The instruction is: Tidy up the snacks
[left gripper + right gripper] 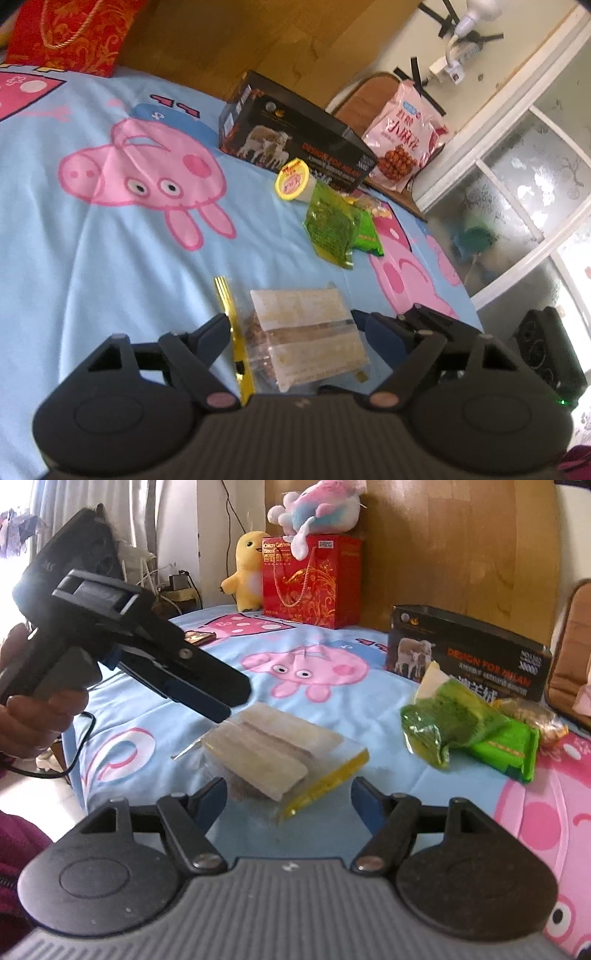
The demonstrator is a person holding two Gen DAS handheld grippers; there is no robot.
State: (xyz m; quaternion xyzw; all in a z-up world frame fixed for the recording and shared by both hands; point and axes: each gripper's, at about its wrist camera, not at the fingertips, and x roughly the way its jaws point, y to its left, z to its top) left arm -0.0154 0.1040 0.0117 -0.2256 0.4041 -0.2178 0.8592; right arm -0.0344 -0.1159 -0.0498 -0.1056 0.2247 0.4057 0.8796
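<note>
While the left gripper point(291, 326) stands spread around a clear wafer pack point(306, 336) on the sheet point(110, 258), unpinched, it looks light, crinkly (brittle inside). Opposite, the right gripper point(290, 794) gapes just short; grip the gold seal point(325, 782).

Two claw cameras, angled down at one bed

Each looks close over its own claw point(291, 325) point(288, 794) at the clear packet point(306, 332) point(273, 749) just ahead; both share the black box point(295, 136) point(465, 653) beyond, from opposing sides.
</note>
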